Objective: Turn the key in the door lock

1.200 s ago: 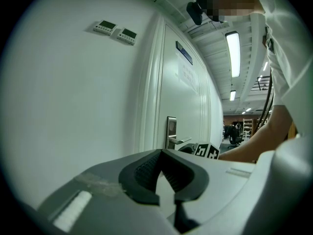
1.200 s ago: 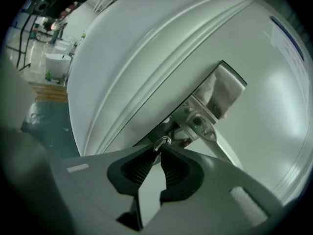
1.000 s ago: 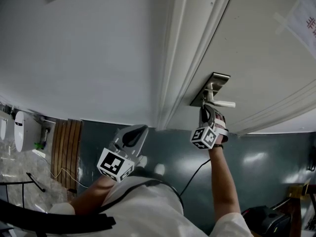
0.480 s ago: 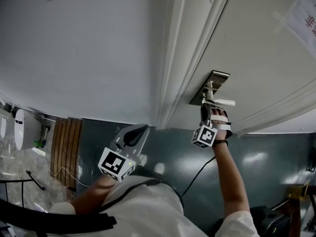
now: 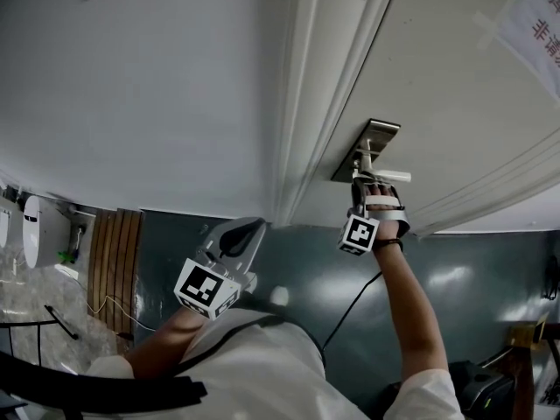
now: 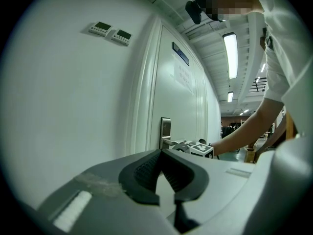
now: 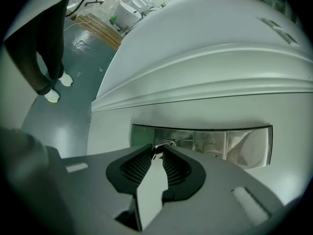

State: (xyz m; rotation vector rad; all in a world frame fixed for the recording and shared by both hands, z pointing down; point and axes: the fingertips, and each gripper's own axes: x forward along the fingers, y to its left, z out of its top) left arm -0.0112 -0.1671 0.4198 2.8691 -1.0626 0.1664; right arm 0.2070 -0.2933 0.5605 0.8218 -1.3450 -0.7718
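The key (image 7: pixel 158 148) sticks out of the shiny lock plate (image 7: pixel 220 143) on the white door, below the lever handle (image 5: pixel 389 176). My right gripper (image 7: pixel 157 151) is shut on the key's head, which fills the narrow gap between its tips. Its jaws have just been opening a little, with the key still between them. In the head view the right gripper (image 5: pixel 359 185) is up against the lock plate (image 5: pixel 367 143). My left gripper (image 5: pixel 248 230) hangs back by the wall, shut with nothing in it (image 6: pixel 160 152); from there the lock plate (image 6: pixel 165 128) shows ahead.
The door frame (image 5: pixel 306 103) runs left of the lock. A paper notice (image 5: pixel 535 20) is taped on the door. Two wall controllers (image 6: pixel 110 31) sit high on the wall. Wooden slats (image 5: pixel 118 269) and a white unit (image 5: pixel 39 230) stand at the left, a dark bag (image 5: pixel 477 392) at the lower right.
The right gripper has rolled about its own axis at the lock, so its marker cube has turned and shifted a little up and left. The left gripper has hardly moved.
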